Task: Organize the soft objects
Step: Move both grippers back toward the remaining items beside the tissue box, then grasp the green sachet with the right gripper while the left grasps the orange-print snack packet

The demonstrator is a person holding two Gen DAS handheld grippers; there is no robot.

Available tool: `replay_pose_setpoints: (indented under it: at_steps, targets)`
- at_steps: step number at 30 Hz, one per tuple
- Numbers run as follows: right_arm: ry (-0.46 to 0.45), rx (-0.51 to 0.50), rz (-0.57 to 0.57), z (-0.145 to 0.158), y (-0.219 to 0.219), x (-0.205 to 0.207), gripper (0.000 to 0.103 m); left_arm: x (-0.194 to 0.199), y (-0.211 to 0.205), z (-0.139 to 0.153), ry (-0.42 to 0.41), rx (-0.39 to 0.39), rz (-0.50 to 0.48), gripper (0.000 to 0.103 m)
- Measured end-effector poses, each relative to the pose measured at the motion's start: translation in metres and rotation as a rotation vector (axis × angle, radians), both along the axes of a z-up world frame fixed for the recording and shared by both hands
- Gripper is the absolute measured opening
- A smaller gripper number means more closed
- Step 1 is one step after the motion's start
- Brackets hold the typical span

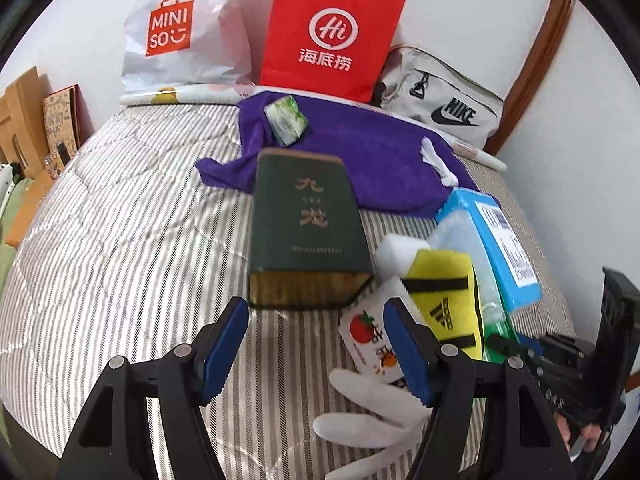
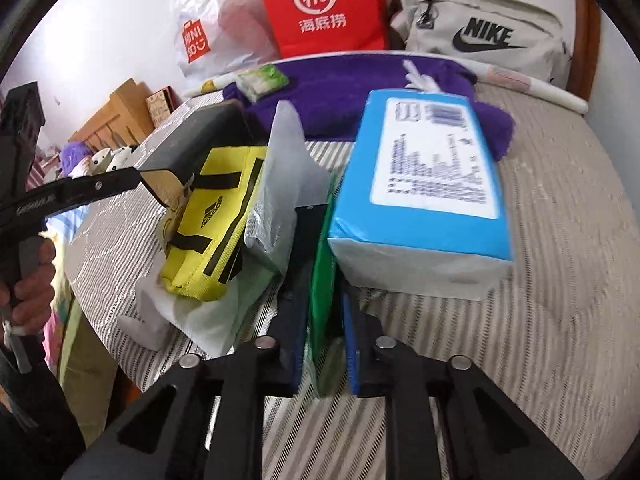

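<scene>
Tissue pack (image 1: 285, 119) on towel (image 1: 360, 152)

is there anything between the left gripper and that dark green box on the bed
Nothing visible. The left gripper is open with its fingers pointing at the near end of the dark green box, and only bare striped bedding lies in the gap. The snack packet and yellow pouch sit off to the right.

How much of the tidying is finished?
Hardly any looks done. The purple towel, yellow pouch, blue tissue pack and white glove all lie loose on the striped bed. In hand: the right tongs pinch a green plastic bag. The left tongs are open, holding nothing. Nearly everything remains.
</scene>
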State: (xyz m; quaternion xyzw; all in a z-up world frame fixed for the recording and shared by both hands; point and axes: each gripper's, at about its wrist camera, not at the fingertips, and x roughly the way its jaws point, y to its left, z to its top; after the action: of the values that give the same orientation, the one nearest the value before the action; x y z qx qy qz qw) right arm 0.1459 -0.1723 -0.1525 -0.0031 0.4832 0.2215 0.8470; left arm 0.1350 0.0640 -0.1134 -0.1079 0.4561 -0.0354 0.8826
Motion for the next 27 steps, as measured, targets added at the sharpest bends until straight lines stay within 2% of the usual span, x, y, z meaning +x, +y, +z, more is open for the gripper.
replay_pose_setpoints:
  at_steps: [3,10,15,17,22,27]
  targets:
    - [-0.023,0.01,0.015,0.006,-0.001,-0.005,0.008,-0.004,-0.005,-0.005,0.005,-0.002,-0.023,0.068]
    - [-0.085,0.007,0.01,0.027,-0.017,-0.029,0.007,-0.005,-0.029,-0.014,0.014,-0.02,-0.102,0.068]
    - [-0.093,0.013,-0.015,0.03,-0.033,-0.04,0.007,0.003,-0.045,-0.02,0.031,-0.093,-0.139,0.068]
    - [-0.095,0.019,-0.017,0.031,-0.036,-0.043,0.007,0.007,-0.051,-0.022,0.043,-0.091,-0.146,0.068]
    - [-0.085,0.012,-0.024,0.025,-0.041,-0.047,0.007,0.008,-0.052,-0.029,0.045,-0.015,-0.118,0.068]
    - [-0.068,-0.011,-0.035,0.017,-0.045,-0.052,0.007,-0.001,-0.026,-0.029,0.036,-0.035,-0.071,0.065]
